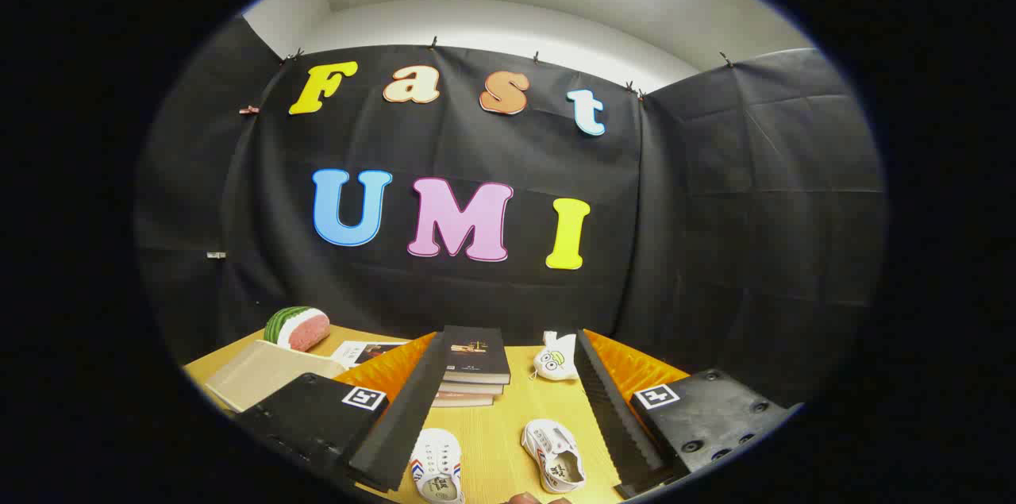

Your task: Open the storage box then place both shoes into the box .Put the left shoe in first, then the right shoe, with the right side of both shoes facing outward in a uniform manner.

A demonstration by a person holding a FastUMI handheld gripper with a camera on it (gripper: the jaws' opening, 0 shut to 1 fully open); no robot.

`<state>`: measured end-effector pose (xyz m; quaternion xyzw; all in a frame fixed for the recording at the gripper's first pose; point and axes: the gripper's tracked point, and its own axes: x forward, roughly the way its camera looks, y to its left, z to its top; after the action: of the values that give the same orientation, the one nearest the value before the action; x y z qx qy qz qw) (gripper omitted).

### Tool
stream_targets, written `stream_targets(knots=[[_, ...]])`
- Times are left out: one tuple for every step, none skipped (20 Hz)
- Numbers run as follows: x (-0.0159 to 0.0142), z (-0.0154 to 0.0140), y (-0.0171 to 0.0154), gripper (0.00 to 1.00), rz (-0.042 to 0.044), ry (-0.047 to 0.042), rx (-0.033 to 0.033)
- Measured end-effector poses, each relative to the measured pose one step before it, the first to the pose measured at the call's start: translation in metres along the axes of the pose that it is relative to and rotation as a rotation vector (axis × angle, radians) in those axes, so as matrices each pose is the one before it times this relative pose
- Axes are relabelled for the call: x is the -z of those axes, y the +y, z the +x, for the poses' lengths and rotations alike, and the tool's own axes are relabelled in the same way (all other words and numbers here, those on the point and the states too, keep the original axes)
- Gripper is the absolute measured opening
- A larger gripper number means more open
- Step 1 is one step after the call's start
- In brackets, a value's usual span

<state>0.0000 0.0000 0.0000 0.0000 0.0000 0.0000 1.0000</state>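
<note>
Now the fingers (508, 417) hang wide apart, gripping nothing, above two white shoes (554, 455) on the tabletop (500, 428) nearer than the stacked books (474, 365), and grabbing a shoe before opening the box risks muddling the order.

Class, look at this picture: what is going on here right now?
A hand-held gripper hovers open above a wooden table, holding nothing. Two white shoes lie on the table between its fingers. Beyond them sits a stack of books, with a small white bag beside it. No shoe has been picked up yet.
</note>
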Motion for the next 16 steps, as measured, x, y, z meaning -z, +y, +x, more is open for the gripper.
stream_targets(knots=[[-0.00047, -0.00234, -0.00109, 0.97, 0.00382, 0.00214, 0.00279], [-0.00179, -0.00127, -0.00187, 0.97, 0.00601, -0.00149, 0.00453], [-0.00216, -0.00045, -0.00222, 0.97, 0.00471, -0.00333, 0.00512], [-0.0003, -0.00067, -0.00141, 0.97, 0.0014, 0.00095, 0.00327], [0.00104, -0.00188, -0.00081, 0.97, -0.00037, 0.00152, 0.0023], [0.00056, -0.00098, -0.00105, 0.97, -0.00132, 0.00244, 0.00211], [0.00114, -0.0016, -0.00172, 0.97, 0.00066, 0.003, 0.00216], [0.00054, -0.0005, -0.00111, 0.97, 0.00371, 0.00265, 0.00342], [0.00036, -0.00063, -0.00111, 0.97, 0.00466, 0.00228, 0.00344], [0.00155, 0.00047, -0.00064, 0.97, 0.00315, 0.00483, 0.00423], [0.00191, 0.00061, -0.00079, 0.97, 0.00269, 0.00555, 0.00246], [0.00058, 0.00079, -0.00018, 0.97, 0.00122, 0.00541, 0.00165], [0.00018, 0.00014, -0.00103, 0.97, 0.00143, 0.00163, 0.00253], [-0.00037, 0.00053, -0.00024, 0.97, 0.00131, 0.00098, 0.0011], [-0.0011, 0.00063, -0.00041, 0.97, 0.00217, 0.0, -0.00052], [0.00018, 0.00148, -0.00059, 0.97, 0.00334, 0.00106, -0.00123]])
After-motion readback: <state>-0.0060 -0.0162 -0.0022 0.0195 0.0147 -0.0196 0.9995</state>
